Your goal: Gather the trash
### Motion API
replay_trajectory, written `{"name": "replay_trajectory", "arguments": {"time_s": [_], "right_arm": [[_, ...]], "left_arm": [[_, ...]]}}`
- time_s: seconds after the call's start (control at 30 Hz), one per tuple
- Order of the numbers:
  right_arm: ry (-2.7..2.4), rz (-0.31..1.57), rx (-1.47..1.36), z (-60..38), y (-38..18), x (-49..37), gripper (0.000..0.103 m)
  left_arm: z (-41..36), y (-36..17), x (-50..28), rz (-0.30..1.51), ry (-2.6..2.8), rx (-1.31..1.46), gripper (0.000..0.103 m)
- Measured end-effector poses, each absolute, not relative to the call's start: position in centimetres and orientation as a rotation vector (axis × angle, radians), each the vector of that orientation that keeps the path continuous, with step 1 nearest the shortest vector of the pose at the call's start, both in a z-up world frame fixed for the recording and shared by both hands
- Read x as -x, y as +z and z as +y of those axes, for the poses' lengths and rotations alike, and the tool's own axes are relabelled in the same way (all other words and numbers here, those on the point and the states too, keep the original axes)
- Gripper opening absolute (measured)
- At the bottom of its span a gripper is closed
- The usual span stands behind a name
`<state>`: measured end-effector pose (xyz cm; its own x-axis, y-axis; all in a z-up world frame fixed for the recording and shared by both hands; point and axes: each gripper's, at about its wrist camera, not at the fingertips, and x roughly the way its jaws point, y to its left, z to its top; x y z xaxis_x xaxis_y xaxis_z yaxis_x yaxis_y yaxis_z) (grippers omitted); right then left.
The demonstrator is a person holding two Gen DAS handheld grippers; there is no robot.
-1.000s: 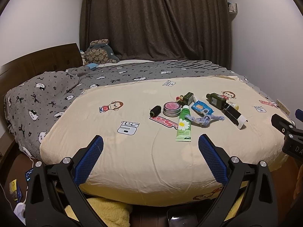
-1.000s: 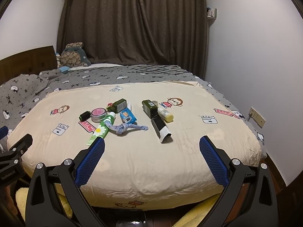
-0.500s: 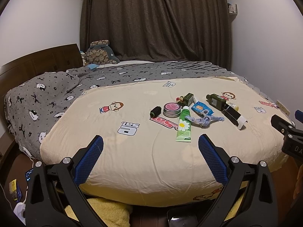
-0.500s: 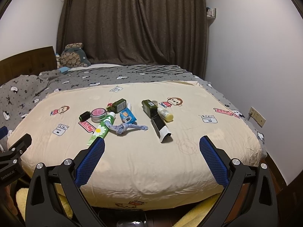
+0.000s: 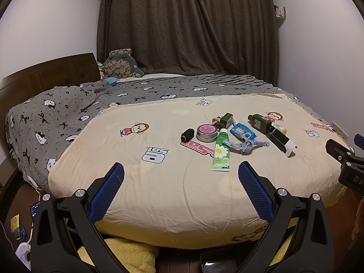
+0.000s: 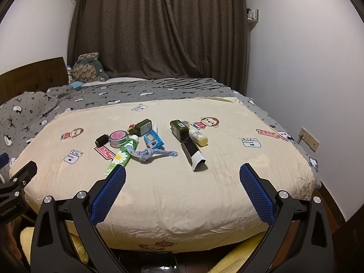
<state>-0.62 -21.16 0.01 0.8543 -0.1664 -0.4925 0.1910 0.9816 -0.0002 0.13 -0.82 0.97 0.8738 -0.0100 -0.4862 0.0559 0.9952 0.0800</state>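
A cluster of small items lies on the cream bed sheet (image 5: 159, 182): a green daisy tube (image 5: 221, 151), a pink-lidded tin (image 5: 206, 132), a black thread spool (image 5: 187, 134), a blue packet (image 5: 242, 132), a knotted blue-grey cloth strip (image 5: 246, 145), dark green bottles (image 5: 259, 123) and a black-and-white box (image 5: 282, 141). The same tube (image 6: 124, 154) and box (image 6: 193, 153) show in the right wrist view. My left gripper (image 5: 181, 177) and right gripper (image 6: 182, 176) are both open and empty, held near the bed's front edge, short of the cluster.
A grey patterned blanket (image 5: 68, 111) covers the far and left part of the bed, with a plush toy (image 5: 121, 67) at the wooden headboard (image 5: 45, 72). A dark curtain (image 5: 186, 27) hangs behind. A wall socket (image 6: 309, 139) is at the right. Yellow fabric (image 5: 127, 254) lies on the floor below.
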Motion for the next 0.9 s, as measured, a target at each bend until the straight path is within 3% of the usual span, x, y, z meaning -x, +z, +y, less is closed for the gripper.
{"name": "replay_trajectory", "arguments": {"time_s": [0.9], "right_arm": [[-0.176, 0.535, -0.077, -22.3, -1.7, -0.4, 0.1]], "left_arm": [[-0.2, -0.4, -1.1, 0.513, -0.024, -0.099, 0.095]]}}
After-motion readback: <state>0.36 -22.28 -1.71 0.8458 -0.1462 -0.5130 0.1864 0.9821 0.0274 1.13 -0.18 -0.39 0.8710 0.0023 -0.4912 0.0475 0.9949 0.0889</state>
